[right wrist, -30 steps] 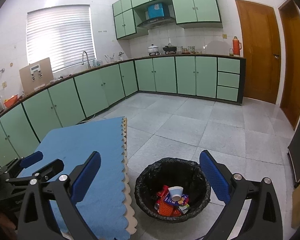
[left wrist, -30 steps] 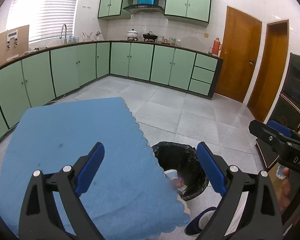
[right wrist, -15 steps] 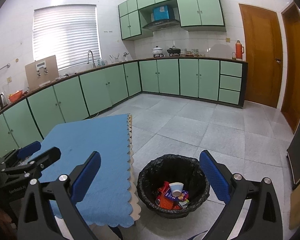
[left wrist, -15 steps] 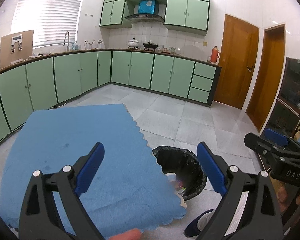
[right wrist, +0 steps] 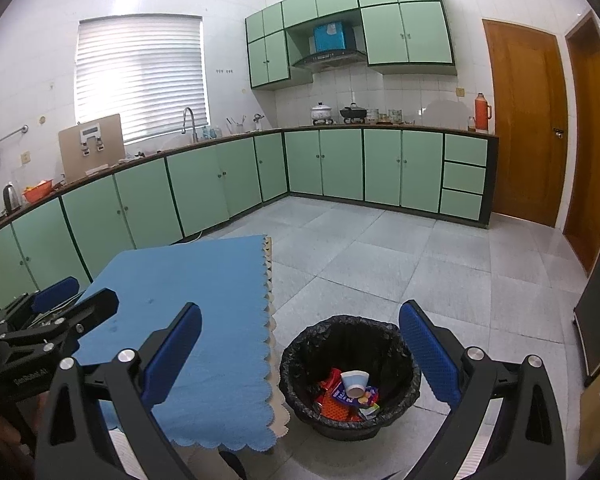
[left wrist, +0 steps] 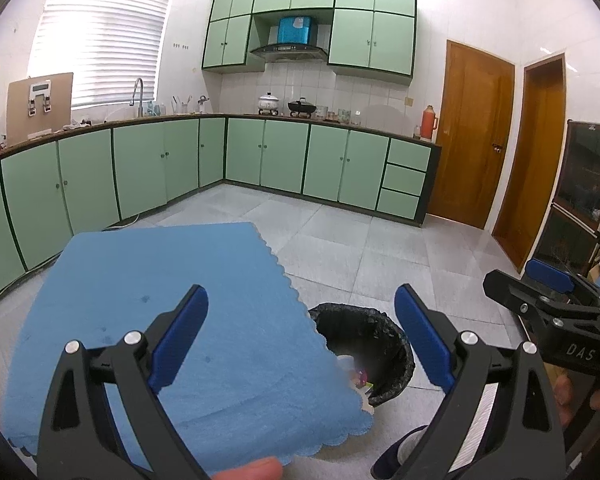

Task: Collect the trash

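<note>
A black-lined trash bin (right wrist: 350, 376) stands on the floor right of the table; it also shows in the left wrist view (left wrist: 366, 354). Inside lie a white paper cup (right wrist: 355, 382) and red and purple wrappers (right wrist: 334, 402). The table carries a blue scalloped cloth (left wrist: 172, 320), also in the right wrist view (right wrist: 204, 320). My left gripper (left wrist: 300, 332) is open and empty above the table's right edge; it also shows in the right wrist view (right wrist: 52, 316). My right gripper (right wrist: 300, 348) is open and empty above the bin; it also shows in the left wrist view (left wrist: 552, 300).
Green kitchen cabinets (right wrist: 340, 168) run along the left and back walls. Two wooden doors (right wrist: 528, 120) are at the right. A dark cabinet (left wrist: 584, 200) stands at the far right. Grey tiled floor (right wrist: 420, 260) lies beyond the bin. A dark shoe (left wrist: 400, 456) shows below.
Both grippers have risen and tilted up, so the table and bin sit lower in both views. Both stay open and empty. A fingertip now shows at the bottom of the left view.
</note>
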The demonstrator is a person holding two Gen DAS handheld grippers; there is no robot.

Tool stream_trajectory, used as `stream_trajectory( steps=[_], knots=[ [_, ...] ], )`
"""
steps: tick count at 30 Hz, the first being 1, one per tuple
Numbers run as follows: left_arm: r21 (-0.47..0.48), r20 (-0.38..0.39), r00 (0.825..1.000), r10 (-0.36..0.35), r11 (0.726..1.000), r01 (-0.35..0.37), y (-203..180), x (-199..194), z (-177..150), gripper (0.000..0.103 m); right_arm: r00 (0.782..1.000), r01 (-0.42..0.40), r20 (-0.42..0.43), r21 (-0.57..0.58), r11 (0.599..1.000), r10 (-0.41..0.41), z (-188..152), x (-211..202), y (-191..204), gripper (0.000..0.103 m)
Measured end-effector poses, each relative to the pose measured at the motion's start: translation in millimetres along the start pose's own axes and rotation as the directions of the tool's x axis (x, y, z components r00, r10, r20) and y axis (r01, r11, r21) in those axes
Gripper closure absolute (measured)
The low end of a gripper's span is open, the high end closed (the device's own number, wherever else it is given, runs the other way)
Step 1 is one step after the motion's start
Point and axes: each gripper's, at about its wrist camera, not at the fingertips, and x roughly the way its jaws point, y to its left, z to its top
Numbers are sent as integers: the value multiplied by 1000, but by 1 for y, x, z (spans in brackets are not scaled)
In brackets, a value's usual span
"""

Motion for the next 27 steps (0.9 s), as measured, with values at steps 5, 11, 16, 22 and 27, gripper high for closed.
stream_trajectory(
  steps=[5, 11, 16, 22, 27],
  knots=[
    [2, 6, 1000, 3, 1000, -3, -5, -3, -4, 11, 1000, 0, 8, -10, 1000, 0, 1, -3, 2, 6],
    [3, 11, 1000, 4, 1000, -4, -5, -5, -5, 11, 1000, -3, 14, -12, 1000, 3, 1, -5, 6, 6],
    [2, 15, 1000, 4, 1000, -4, -5, -7, -6, 11, 1000, -5, 16, -18, 1000, 5, 1, -7, 9, 6],
    [0, 15, 1000, 5, 1000, -5, -4, -8, -6, 11, 1000, -5, 16, -19, 1000, 5, 1, -7, 10, 6],
    [1, 14, 1000, 4, 1000, -4, -4, -7, -6, 11, 1000, -4, 17, -18, 1000, 4, 1, -7, 11, 6]
  ],
)
